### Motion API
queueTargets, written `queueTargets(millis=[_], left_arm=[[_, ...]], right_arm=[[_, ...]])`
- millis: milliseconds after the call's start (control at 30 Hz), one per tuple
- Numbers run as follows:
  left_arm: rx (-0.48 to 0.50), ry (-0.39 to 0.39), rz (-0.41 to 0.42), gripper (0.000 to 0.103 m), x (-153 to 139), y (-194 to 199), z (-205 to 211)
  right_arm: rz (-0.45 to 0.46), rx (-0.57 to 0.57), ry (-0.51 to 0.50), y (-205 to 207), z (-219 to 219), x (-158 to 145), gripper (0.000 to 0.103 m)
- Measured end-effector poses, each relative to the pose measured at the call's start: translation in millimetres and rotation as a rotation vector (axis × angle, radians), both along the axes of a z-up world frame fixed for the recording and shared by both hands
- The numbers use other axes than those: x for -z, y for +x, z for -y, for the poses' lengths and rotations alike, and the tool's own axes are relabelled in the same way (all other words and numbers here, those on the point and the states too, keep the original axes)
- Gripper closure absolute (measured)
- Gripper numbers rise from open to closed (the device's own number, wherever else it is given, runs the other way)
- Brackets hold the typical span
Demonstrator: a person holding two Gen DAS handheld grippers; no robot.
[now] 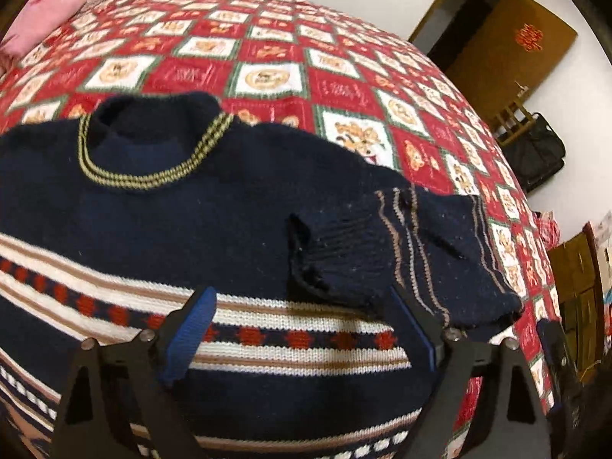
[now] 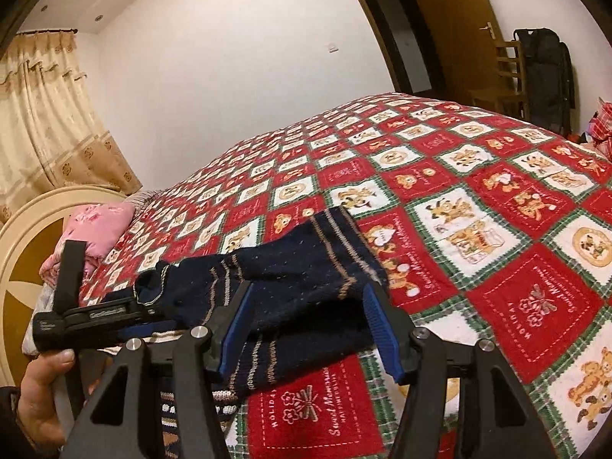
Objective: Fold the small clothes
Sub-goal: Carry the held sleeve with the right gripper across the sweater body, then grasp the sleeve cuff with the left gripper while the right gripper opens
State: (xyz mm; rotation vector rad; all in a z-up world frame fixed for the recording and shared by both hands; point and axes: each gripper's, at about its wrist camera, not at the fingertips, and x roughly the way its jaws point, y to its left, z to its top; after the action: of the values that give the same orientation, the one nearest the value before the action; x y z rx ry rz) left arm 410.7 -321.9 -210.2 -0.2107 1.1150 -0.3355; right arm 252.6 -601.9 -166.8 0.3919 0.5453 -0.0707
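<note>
on the far left of the left wrist view a pink pillow (image 1: 42, 15) sits at the head of the bed (image 1: 267, 57), which wears a red, white and green checked quilt with bear pictures. in front of it the navy sweater (image 1: 153, 206) lies flat on the quilt, collar away from the camera, gold-striped neckline (image 1: 145, 179) showing, white, tan and red bands across the chest. the left claw (image 1: 302, 321) hovers low over those bands, its blue-padded fingers (image 1: 191, 329) spread wide apart with nothing between them. just right of centre the sleeve (image 1: 386, 256) is folded in over the chest, its ribbed cuff pointing at the collar side. further right, past the bed edge, a brown door (image 1: 512, 46), a wooden chair (image 1: 508, 118) and a black bag (image 1: 539, 153).

over to the right wrist view: cream curtains (image 2: 42, 114) far left, a round headboard (image 2: 23, 267), then the person's left hand (image 2: 42, 394) gripping the other tool. the right claw (image 2: 306, 317) is parted too, blue fingers (image 2: 237, 329) either side of the folded sleeve (image 2: 298, 275), which lies loose between them; contact with the right-hand pad i cannot tell. to the right the quilt runs off towards the door (image 2: 459, 30).
</note>
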Motion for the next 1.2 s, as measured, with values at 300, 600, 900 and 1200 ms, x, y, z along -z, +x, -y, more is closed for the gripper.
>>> queueTargets(millis=[300, 600, 900, 1200], left_arm=[[0.019, 0.028, 0.018, 0.077, 5.3, 12.6, 8.4], [0.041, -0.029, 0.054, 0.099, -16.6, 14.2, -21.3], [-0.050, -0.095, 0.018, 0.019, -3.8, -6.1, -22.6], [-0.013, -0.093, -0.011, 0.065, 9.3, 0.6, 14.7]], right_arm=[[-0.008, 0.002, 0.013, 3.1, 0.3, 4.2, 0.044], [-0.002, -0.019, -0.028, 4.4, -10.6, 6.4, 0.043], [0.004, -0.014, -0.037, 3.3, -11.3, 4.1, 0.043], [0.006, -0.019, -0.025, 4.6, -11.9, 4.8, 0.043]])
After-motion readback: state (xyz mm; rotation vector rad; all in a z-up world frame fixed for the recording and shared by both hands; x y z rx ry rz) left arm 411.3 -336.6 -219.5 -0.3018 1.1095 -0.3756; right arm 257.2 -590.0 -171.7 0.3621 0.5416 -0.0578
